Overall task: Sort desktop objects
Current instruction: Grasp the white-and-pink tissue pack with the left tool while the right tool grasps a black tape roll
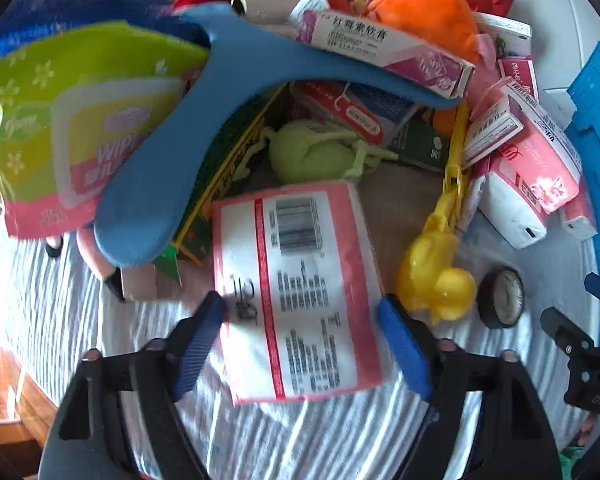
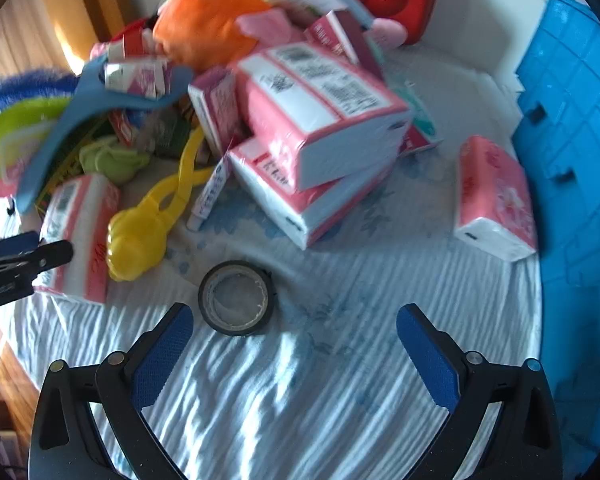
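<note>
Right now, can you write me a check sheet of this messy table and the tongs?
Surface: striped white cloth, wrinkled.
Job's things: pink tissue pack lying flat between the left tongs; black tape roll just ahead of the right tongs; yellow duck clamp between pack and roll.
Clutter: blue Y-shaped piece, green wipes bag, orange plush, medicine boxes and more tissue packs, piled up.
Grippers: both tongs open; left pads beside the pack, whether they touch it is unclear.
Cables: nothing seen.
Surroundings: blue crate at the right edge.
</note>
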Tool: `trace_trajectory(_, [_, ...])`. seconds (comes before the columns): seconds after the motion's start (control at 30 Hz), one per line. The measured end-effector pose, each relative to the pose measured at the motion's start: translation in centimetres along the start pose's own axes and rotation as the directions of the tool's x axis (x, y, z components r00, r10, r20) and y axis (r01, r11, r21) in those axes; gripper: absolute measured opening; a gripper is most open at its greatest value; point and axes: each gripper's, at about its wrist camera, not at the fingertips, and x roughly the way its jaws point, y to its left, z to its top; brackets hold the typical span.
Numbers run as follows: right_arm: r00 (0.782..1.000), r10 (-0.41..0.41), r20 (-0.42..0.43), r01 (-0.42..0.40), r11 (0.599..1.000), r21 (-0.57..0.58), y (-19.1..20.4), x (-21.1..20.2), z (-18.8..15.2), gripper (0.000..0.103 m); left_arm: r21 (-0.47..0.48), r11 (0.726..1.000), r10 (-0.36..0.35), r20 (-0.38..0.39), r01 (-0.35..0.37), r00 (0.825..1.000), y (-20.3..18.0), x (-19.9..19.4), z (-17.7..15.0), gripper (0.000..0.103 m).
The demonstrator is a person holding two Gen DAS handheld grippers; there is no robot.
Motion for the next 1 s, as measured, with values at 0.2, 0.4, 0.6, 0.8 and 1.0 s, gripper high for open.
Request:
trace_trajectory(0.2, [0.999, 0.005, -0.052, -0.007, 0.999, -0.037, 1.7, 2.8, -0.8, 0.103, -0.009, 0.994, -0.112, 0.007, 0.112, 0.994, 1.1, 2.5, -0.1, 0.100])
trace_trajectory(0.4, [0.993, -0.047, -0.108, 0.043, 0.998, -0.034, 2.0, 4.7, -2.8, 0.103, -0.026, 0.977, -0.211, 0.012, 0.212, 0.977, 2.1, 4.1, -0.5, 0.102])
trace_trajectory(0.6, [0.994, -0.070, -0.078, 0.067, 0.997, -0.039, 2.0, 4.3, -2.5, 0.103, 0.064, 0.993, -0.098, 0.035, 0.095, 0.995, -0.1, 4.3, -0.9, 0.097])
trace_trajectory(0.8, [1.000, -0.023, -0.011, 0.022, 0.997, -0.074, 2.5, 3.6, -2.1, 0.103, 0.063, 0.996, -0.063, 0.058, 0.059, 0.996, -0.2, 2.9, -2.8, 0.092])
trace_trajectory(1.0, [0.997, 0.074, 0.020, -0.072, 0.994, -0.083, 1.9, 3.0, -3.8, 0.103, 0.014, 1.000, -0.013, 0.039, 0.012, 0.999, 0.1, 1.6, -5.2, 0.092])
